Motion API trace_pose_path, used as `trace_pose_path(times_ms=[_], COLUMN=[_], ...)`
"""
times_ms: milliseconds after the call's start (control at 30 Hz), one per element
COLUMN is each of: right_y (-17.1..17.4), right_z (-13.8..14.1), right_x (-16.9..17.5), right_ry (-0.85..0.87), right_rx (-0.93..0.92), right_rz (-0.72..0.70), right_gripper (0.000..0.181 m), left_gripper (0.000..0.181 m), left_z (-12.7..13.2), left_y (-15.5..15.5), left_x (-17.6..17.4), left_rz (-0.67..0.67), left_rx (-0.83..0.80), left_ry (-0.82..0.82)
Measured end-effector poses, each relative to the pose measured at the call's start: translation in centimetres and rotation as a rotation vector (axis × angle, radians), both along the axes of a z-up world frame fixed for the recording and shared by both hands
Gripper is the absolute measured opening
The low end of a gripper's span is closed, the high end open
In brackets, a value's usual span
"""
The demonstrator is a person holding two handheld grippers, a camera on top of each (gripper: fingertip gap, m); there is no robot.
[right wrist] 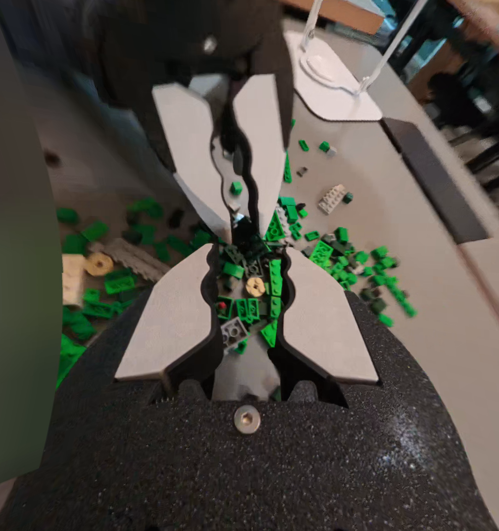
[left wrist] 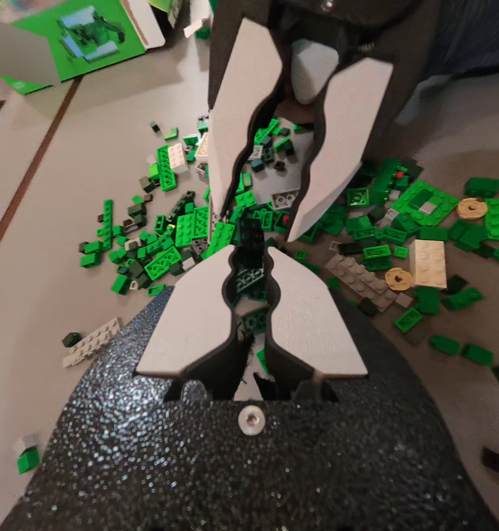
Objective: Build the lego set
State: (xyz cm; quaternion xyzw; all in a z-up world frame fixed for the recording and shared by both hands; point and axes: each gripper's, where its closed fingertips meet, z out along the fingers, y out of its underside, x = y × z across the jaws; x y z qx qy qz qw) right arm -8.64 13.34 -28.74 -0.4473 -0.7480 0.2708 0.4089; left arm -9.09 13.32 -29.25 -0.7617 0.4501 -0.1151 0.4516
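Note:
A pile of loose green, dark green, grey and white Lego pieces lies spread on the grey table. My left gripper is shut on a dark green piece and holds it just above the pile. My right gripper comes in from the opposite side, its jaws open on either side of that piece. In the right wrist view my right gripper is open over the pile. The left gripper faces it there, pinching the dark piece at its tips.
A green Lego box lies at the far left. A white brick, two tan round pieces and a long grey plate lie to the right. A white stand base sits behind the pile. The tips of both grippers are at nearly the same place. Left tips and right tips are each some 6 cm from the long grey plate. It is also in sight in the right wrist view.

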Motion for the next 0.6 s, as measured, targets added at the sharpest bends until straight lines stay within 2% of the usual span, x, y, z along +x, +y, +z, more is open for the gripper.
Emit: trace_pose_path(times_ms=[100,333,400,500,600], right_y=[0.0,0.1,0.3,0.3,0.4], right_z=[-1.4,-2.7,-2.5,-1.8,-1.5], right_x=[0.1,0.2,0.1,-0.3,-0.7], right_ry=[-0.098,-0.21,-0.212,-0.176,-0.128], right_rx=[0.261,0.391,0.498,0.699,0.838], right_rz=[-0.003,-0.031,-0.022,0.007,0.035], right_gripper=[0.041,0.02,0.019,0.019,0.018], left_gripper=[0.016,0.016,0.016,0.014,0.007], left_z=[-0.4,-1.4,-1.3,-1.0,-0.3], left_y=[-0.3,-0.7,-0.7,-0.9,-1.5], left_x=[0.3,1.0,0.9,0.6,0.8], left_rz=[-0.023,-0.033,-0.02,-0.007,-0.026], left_rx=[-0.004,-0.003,-0.021,-0.11,-0.278], left_ry=[0.051,0.193,0.198,0.088,-0.139])
